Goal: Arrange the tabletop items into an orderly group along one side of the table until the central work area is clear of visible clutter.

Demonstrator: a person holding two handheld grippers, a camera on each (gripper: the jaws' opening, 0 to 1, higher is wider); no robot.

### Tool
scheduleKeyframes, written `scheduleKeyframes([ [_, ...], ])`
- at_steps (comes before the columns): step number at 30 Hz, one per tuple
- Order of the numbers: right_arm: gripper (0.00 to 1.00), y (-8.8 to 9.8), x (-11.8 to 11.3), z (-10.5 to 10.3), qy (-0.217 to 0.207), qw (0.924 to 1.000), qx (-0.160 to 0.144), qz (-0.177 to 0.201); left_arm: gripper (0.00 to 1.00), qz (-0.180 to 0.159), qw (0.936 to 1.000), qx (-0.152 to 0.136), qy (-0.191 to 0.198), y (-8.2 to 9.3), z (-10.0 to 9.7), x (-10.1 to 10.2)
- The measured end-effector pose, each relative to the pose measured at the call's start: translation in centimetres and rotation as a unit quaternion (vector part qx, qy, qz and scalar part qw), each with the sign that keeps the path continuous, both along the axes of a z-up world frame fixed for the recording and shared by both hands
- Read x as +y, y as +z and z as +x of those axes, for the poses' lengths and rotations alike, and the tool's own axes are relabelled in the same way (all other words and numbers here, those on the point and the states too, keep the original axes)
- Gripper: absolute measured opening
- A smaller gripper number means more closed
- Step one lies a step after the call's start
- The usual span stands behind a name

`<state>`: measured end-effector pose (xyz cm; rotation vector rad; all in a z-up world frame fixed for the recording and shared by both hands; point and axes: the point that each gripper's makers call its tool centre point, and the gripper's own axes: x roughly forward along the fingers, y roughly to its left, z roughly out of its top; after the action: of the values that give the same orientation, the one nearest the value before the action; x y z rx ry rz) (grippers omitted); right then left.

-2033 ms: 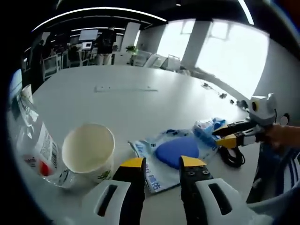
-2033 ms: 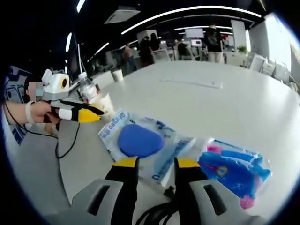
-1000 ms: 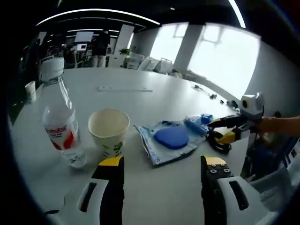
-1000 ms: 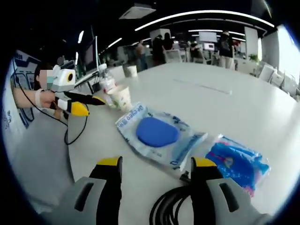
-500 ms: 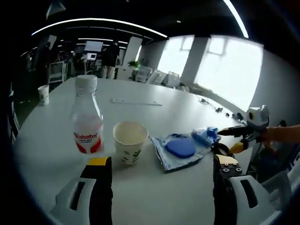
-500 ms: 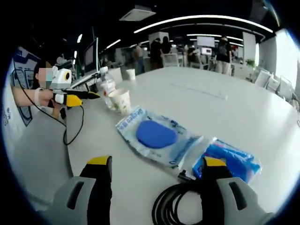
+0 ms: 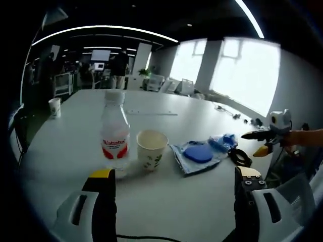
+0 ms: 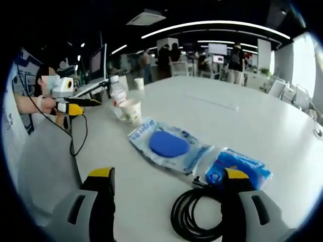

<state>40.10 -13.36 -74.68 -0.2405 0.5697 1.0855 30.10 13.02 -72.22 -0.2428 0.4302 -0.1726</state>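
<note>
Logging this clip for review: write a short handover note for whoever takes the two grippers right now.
Left gripper: open, holding nothing.
Right gripper: open, holding nothing, above the coiled black cable.
Things: water bottle, paper cup, clear pouch with blue pad, blue packet and cable lie in a loose row near the table edge.
Done: row roughly formed.
Left: tighten the spacing.

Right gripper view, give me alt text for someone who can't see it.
A row of items lies along the near side of a white table: a coiled black cable, a blue packet, a clear pouch with a blue pad, a paper cup and a water bottle. The right gripper is open above the cable; the left gripper hovers near the bottle.
</note>
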Motion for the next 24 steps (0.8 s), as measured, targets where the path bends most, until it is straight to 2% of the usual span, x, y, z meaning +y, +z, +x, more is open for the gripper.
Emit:
scheduleKeyframes([
  [9,0.92,0.2,-1.3,-1.9,-0.019,0.9998,-0.004,-0.005,0.97,-0.009,1.0,0.0,0.004,0.3,-1.6,0.8],
  [15,1.0,0.6,-2.2,-2.7,-0.033,0.9994,-0.007,-0.003,0.97,-0.006,1.0,0.003,0.002,0.4,-2.5,1.1],
  [18,1.0,0.8,-2.7,-3.1,-0.04,0.9991,-0.009,-0.004,0.97,0.001,1.0,0.009,-0.002,0.3,-2.9,1.3],
  [24,1.0,1.2,-3.6,-3.8,-0.052,0.9985,-0.014,-0.007,0.97,-0.003,1.0,0.001,0.003,0.5,-3.4,1.4],
])
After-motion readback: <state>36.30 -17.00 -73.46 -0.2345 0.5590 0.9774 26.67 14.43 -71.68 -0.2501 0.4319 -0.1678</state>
